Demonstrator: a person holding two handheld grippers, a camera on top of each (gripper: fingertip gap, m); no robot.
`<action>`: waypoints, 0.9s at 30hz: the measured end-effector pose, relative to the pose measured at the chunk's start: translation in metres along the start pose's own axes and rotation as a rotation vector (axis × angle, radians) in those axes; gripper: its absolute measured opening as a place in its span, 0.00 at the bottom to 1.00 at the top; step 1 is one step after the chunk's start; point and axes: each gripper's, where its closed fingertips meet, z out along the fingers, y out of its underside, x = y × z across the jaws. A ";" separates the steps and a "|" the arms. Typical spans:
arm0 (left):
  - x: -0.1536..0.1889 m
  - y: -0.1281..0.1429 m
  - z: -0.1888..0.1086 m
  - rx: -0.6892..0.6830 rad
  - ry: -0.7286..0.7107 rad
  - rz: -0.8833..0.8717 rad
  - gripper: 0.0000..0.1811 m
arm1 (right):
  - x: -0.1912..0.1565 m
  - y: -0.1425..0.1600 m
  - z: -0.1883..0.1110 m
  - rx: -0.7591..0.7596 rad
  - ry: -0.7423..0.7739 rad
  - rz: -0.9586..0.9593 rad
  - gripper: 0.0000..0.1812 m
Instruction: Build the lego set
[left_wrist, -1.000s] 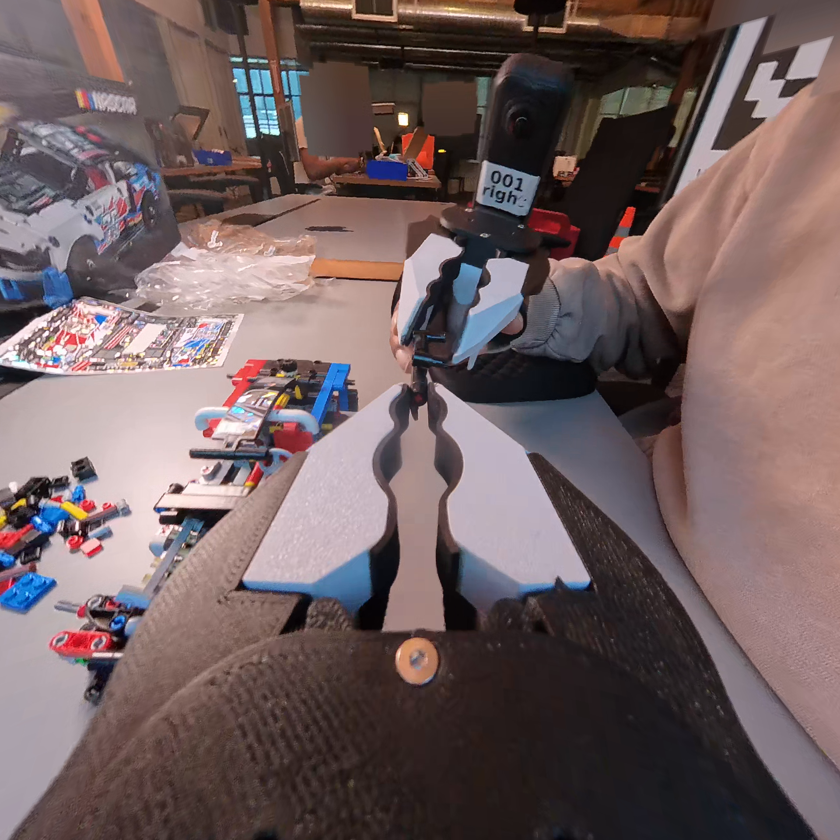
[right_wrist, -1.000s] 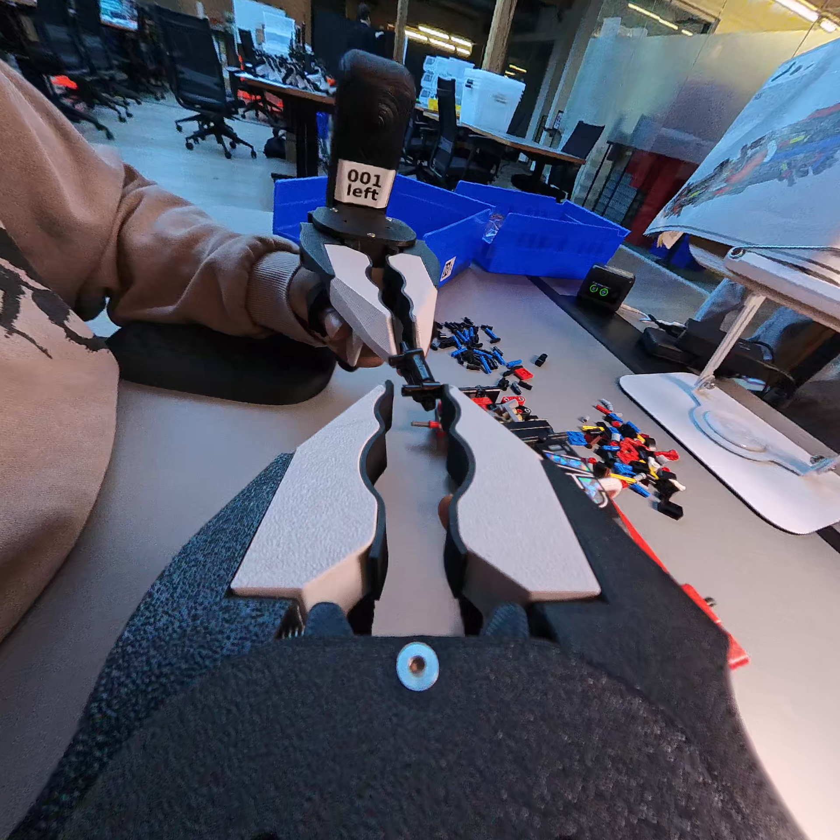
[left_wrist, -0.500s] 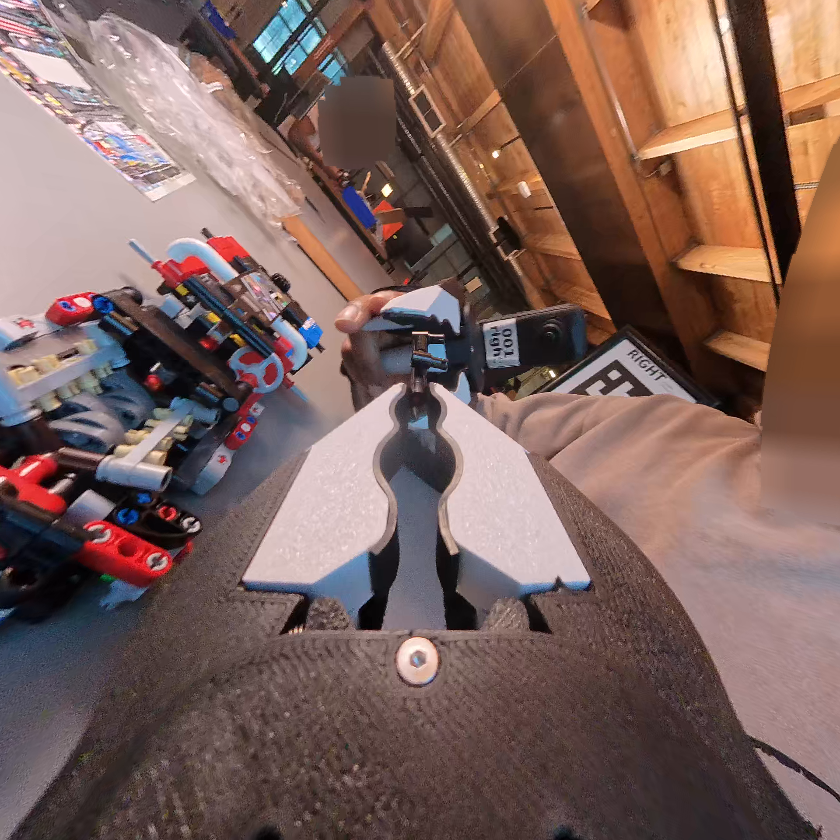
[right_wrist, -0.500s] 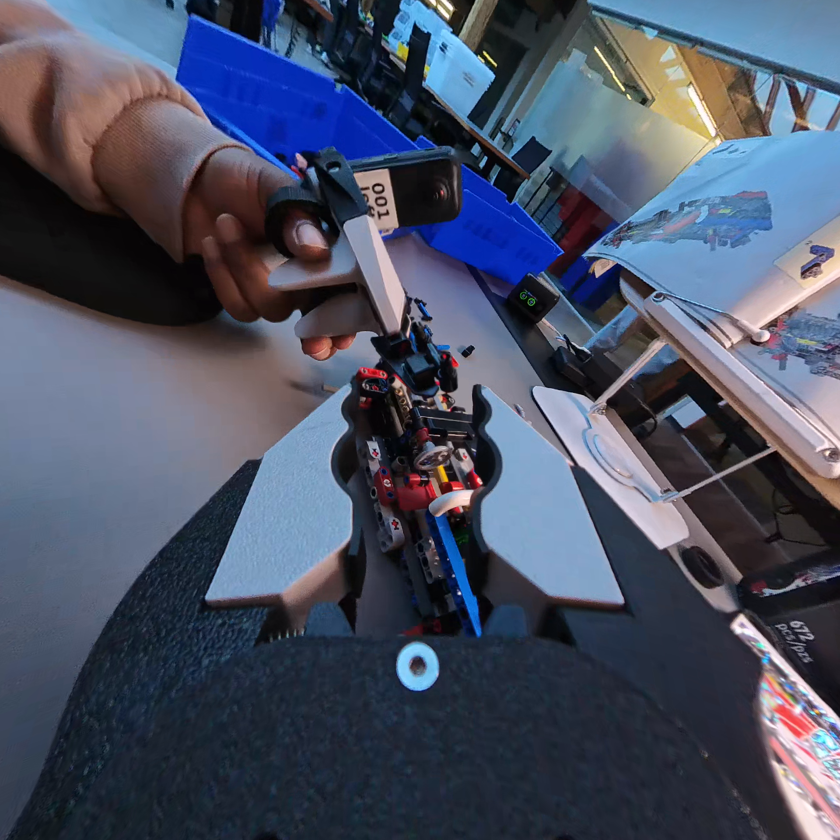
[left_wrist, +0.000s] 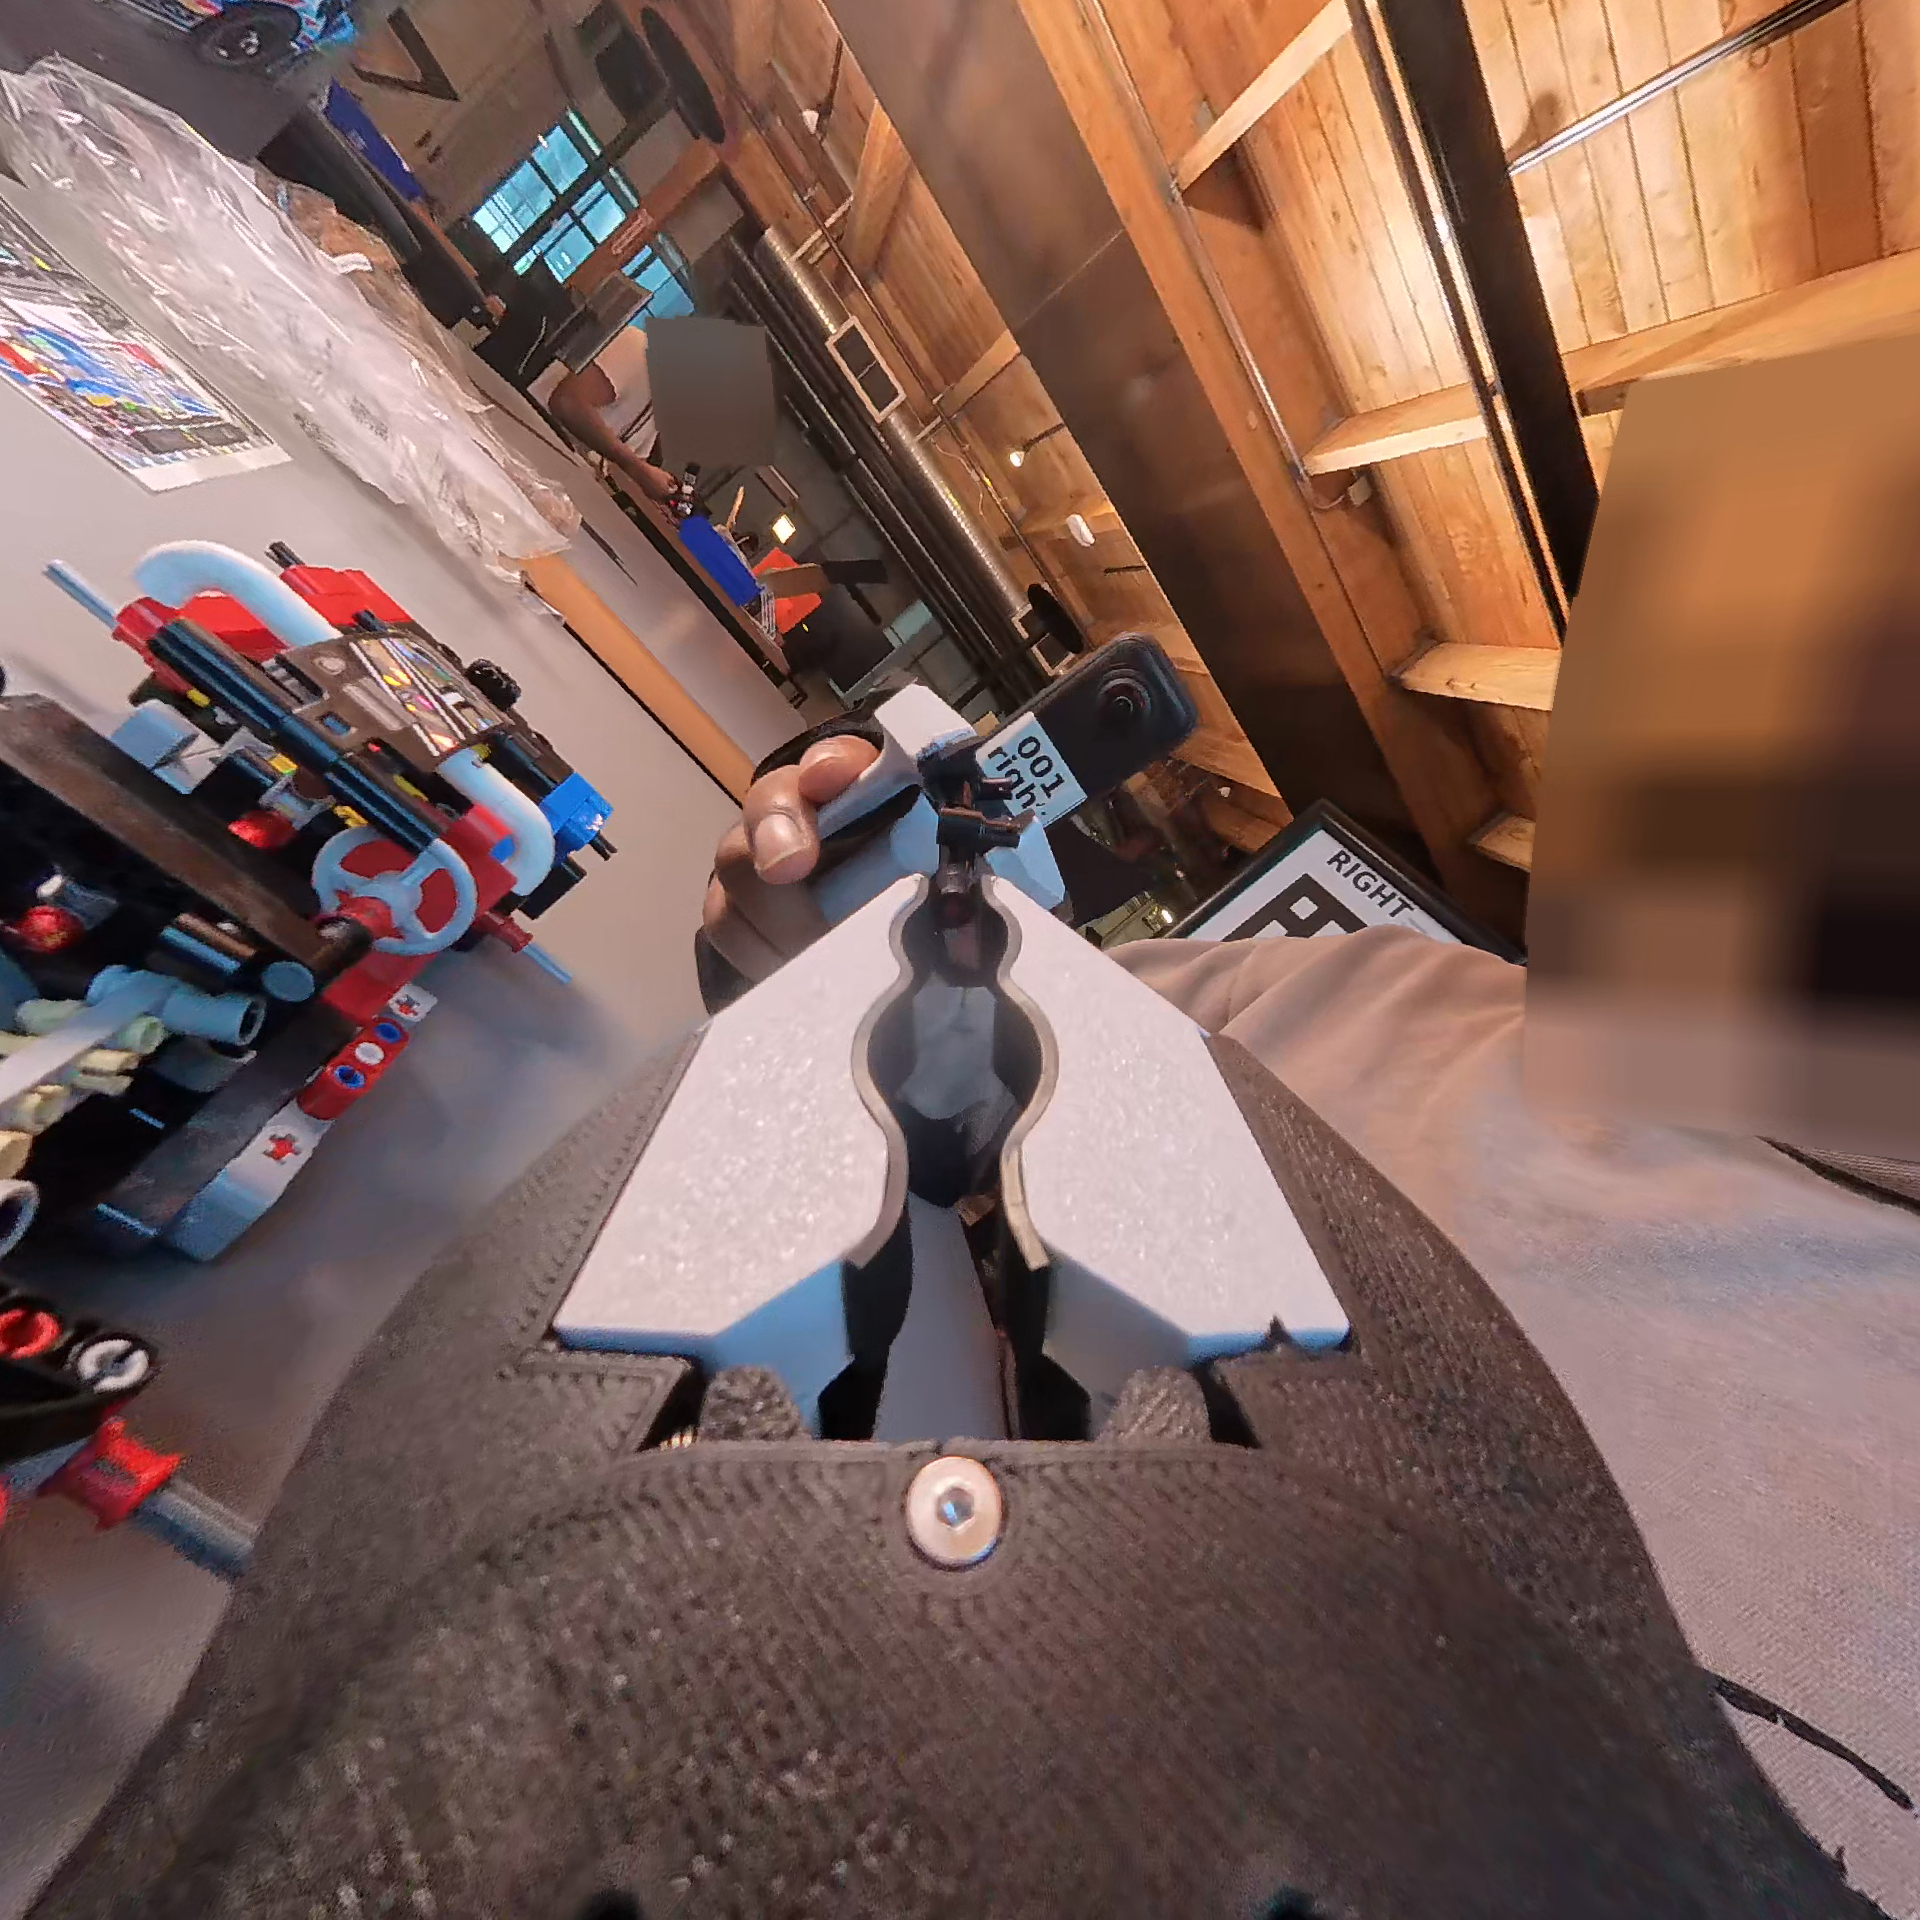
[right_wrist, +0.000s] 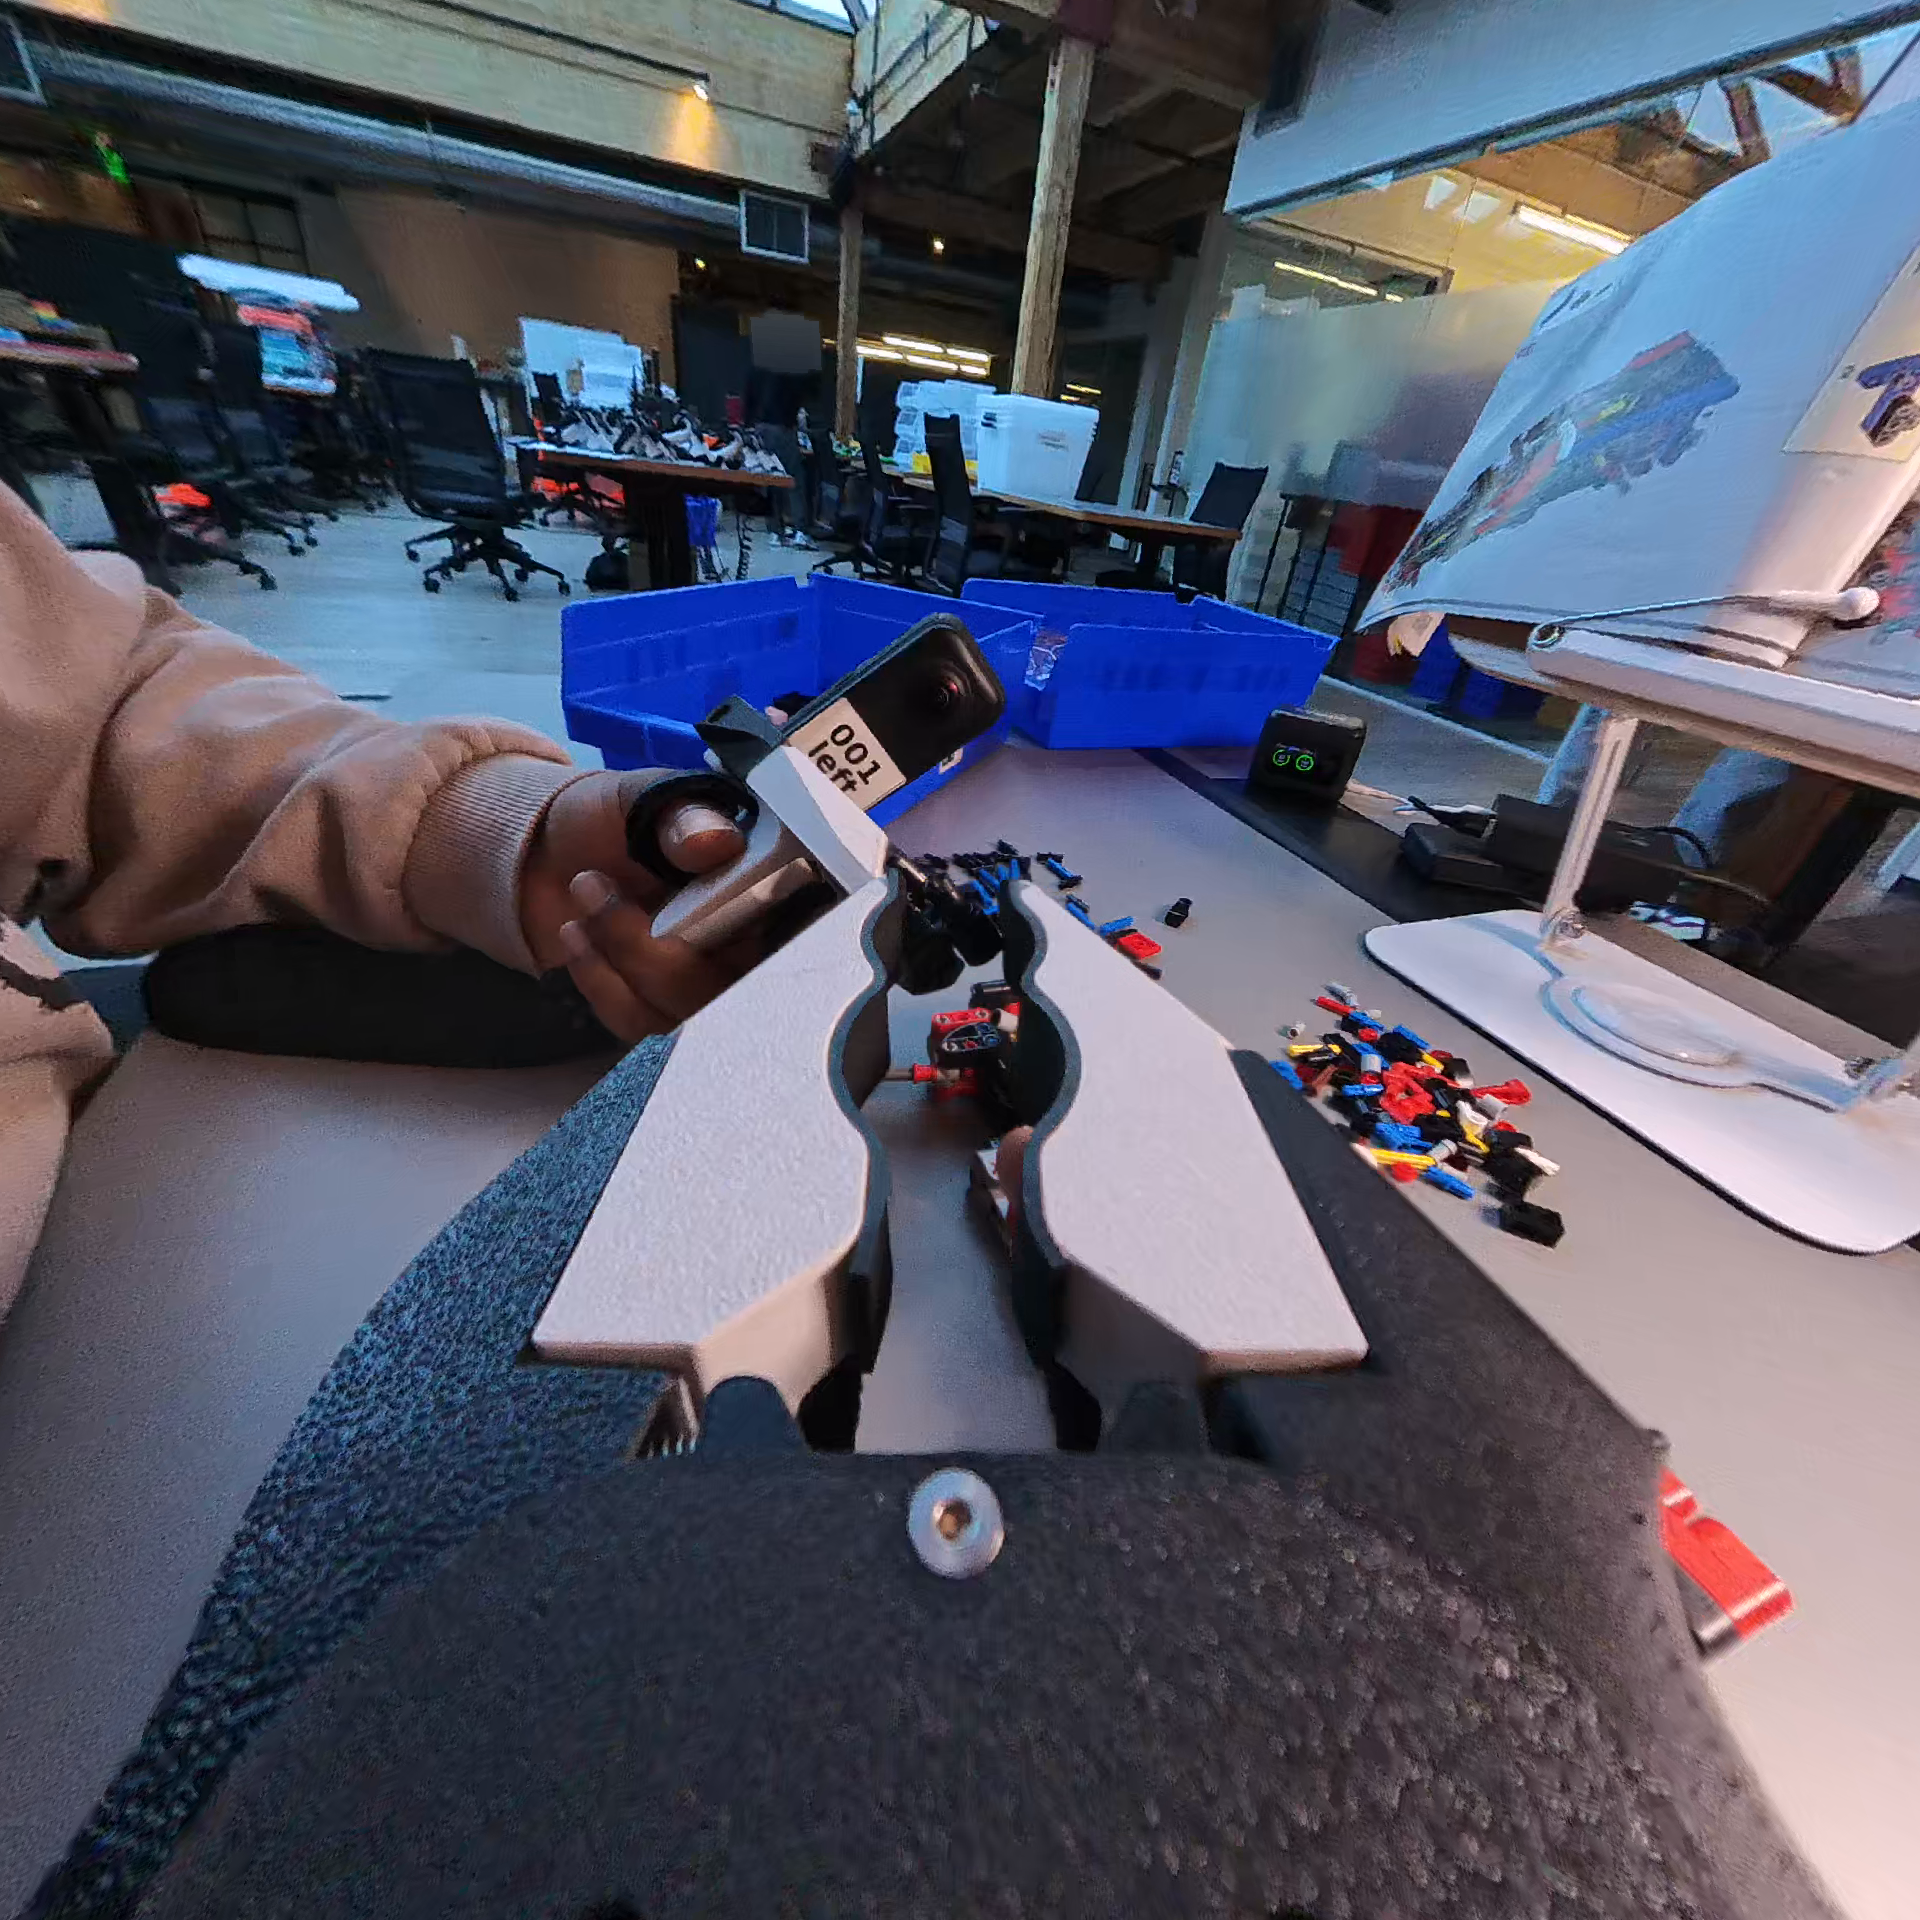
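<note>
1. Left wrist view shows the left gripper (left_wrist: 951, 902) with its tips nearly together, pinching a small dark lego piece (left_wrist: 951, 883) at frame centre.
2. Just beyond it, the right gripper (left_wrist: 961, 831) meets the same piece; how far it is open I cannot tell here.
3. The half-built lego car (left_wrist: 343, 758) sits on the grey desk (left_wrist: 582, 1049) at mid left.
4. Right wrist view shows the right gripper (right_wrist: 951, 914) with a narrow gap between its tips, the dark piece (right_wrist: 940, 925) sitting there; whether it grips it is unclear.
5. The left gripper (right_wrist: 883, 862) reaches in from the left, a hand (right_wrist: 623, 904) holding it.
6. Loose lego parts (right_wrist: 1413, 1112) lie at mid right, near a white book stand (right_wrist: 1621, 1039); blue bins (right_wrist: 727, 655) stand behind.
</note>
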 end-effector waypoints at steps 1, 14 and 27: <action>0.001 0.000 0.001 0.006 0.003 0.003 0.02 | 0.000 -0.001 -0.001 0.006 -0.004 0.017 0.09; 0.008 -0.008 -0.002 0.073 0.044 0.078 0.02 | -0.003 -0.002 0.000 0.034 -0.069 0.209 0.10; 0.007 -0.005 -0.001 0.059 0.032 0.102 0.03 | -0.009 -0.002 -0.001 0.032 -0.124 0.259 0.04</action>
